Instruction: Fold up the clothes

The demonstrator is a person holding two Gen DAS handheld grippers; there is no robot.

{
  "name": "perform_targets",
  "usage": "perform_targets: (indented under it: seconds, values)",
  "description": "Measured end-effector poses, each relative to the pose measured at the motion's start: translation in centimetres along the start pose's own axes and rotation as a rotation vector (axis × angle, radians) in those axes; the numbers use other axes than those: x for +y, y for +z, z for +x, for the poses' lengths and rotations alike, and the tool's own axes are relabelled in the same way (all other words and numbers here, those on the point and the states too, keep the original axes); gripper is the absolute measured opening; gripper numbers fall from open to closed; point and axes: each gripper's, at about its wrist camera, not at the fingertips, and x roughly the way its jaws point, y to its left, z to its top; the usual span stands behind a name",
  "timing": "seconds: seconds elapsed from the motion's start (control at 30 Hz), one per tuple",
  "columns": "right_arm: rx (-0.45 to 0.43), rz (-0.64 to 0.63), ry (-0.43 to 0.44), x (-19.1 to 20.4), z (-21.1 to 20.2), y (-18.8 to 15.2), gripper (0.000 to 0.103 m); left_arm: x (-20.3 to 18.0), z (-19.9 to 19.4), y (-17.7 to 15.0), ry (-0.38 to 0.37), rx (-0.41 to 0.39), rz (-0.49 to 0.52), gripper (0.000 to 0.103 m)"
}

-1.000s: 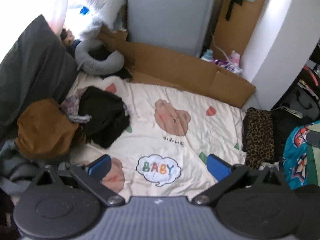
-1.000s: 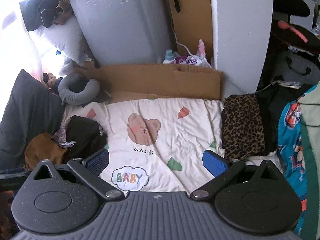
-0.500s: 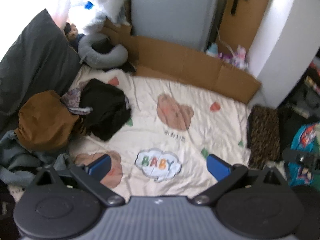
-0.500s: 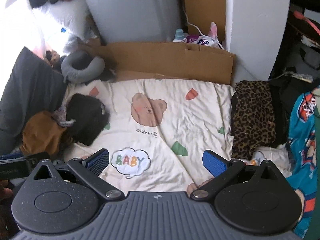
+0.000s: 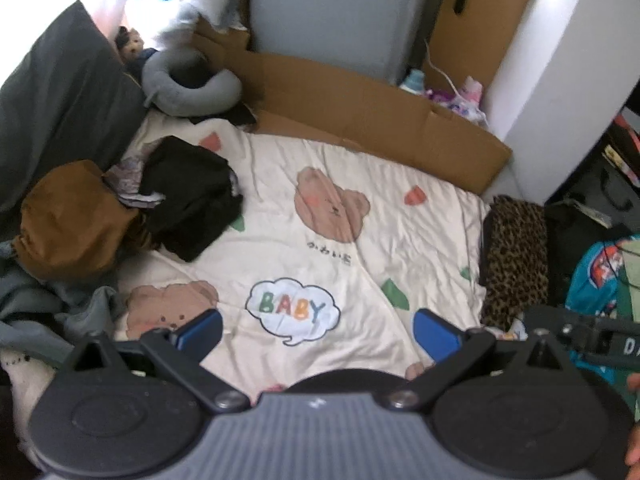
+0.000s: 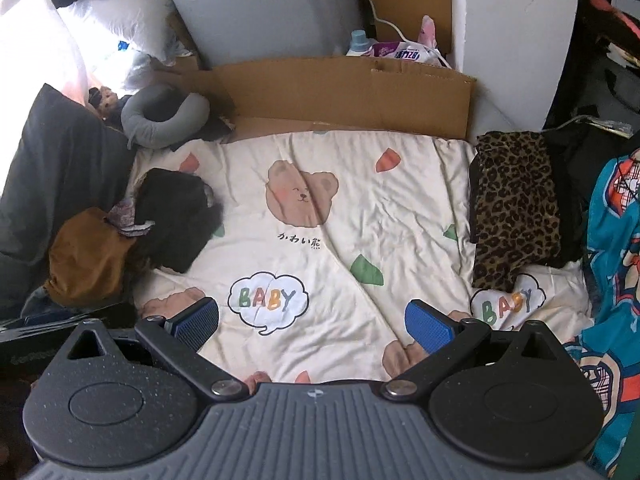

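Both tools are up over the bed, nothing between their fingers. The left hand-held gripper (image 5: pixel 318 330) hangs at the bottom centre of its frame, blue pads spread wide apart above the cream bear-print blanket (image 5: pixel 360 240), holding nothing. The right hand-held gripper (image 6: pixel 312 320) is just the same at the bottom of its own view: spread wide and carrying nothing, with the "BABY" cloud print showing between its pads.

The clothes wait at the edges. At the left of the right wrist frame sits a crumpled pile: a black garment (image 6: pixel 176 220) bunched on the blanket, touching a brown garment (image 6: pixel 88 256) further left. At the right of that frame, a leopard-print garment (image 6: pixel 516 208) lies flat along the blanket's edge.

Across the top, a cardboard sheet (image 6: pixel 348 92) stands behind the blanket, and a grey neck pillow (image 6: pixel 164 120) curls at upper left beside a dark pillow (image 6: pixel 60 160).
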Motion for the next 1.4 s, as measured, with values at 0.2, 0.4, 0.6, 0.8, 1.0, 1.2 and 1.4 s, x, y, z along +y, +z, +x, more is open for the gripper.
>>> perform_targets:
  seconds: [0.2, 0.4, 0.6, 0.8, 1.0, 1.2, 1.4]
  values:
    - [-0.006, -0.060, -0.033, 0.7, -0.1, 0.1, 0.102, -0.9, 0.0, -0.2, 0.037, -0.012, 0.031, 0.102]
    - [0.005, -0.046, -0.015, 0.3, 0.0, 0.3, 0.102, -1.9, -0.3, -0.3, 0.068, -0.044, 0.096, 0.101]
    - [0.003, -0.068, -0.030, 0.6, 0.0, 0.2, 0.102, -2.3, -0.3, -0.3, 0.078, -0.050, 0.118, 0.101]
    - [0.007, -0.067, -0.028, 0.5, 0.0, 0.2, 0.102, -2.0, -0.3, -0.3, 0.078, -0.051, 0.097, 0.101]
    - [0.004, -0.071, -0.037, 0.6, 0.0, 0.1, 0.102, -1.6, -0.1, -0.2, 0.056, -0.037, 0.067, 0.101]
    - [0.002, -0.079, -0.050, 0.7, 0.0, 0.1, 0.102, -1.4, -0.1, -0.3, 0.055, -0.034, 0.069, 0.101]
    - [0.002, -0.088, -0.059, 0.9, 0.0, 0.1, 0.102, -1.4, -0.1, -0.3, 0.057, -0.028, 0.069, 0.101]
